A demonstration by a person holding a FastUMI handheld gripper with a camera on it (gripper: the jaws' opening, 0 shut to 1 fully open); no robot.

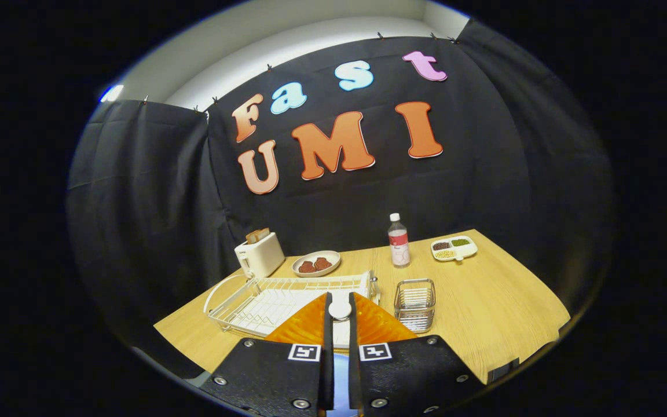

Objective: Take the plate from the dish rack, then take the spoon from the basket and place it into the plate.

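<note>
My gripper [339, 300] is held above the near part of the wooden table [484, 301], its fingers close together and pressing on a white spoon [340, 310], whose rounded end shows between the tips. Just beyond the fingers lies the white wire dish rack [287, 295], with no plate standing in it. To its right, beside the right finger, stands the small metal wire basket [415, 302], which looks empty. A bluish surface [342, 376] shows low in the gap between the fingers; I cannot tell whether it is the plate.
At the back of the table stand a white toaster [259, 255] with bread in it, a dish of brown food [316, 263], a clear bottle [399, 240] and a divided tray [454, 248] of grains. Black cloth walls close the back and sides.
</note>
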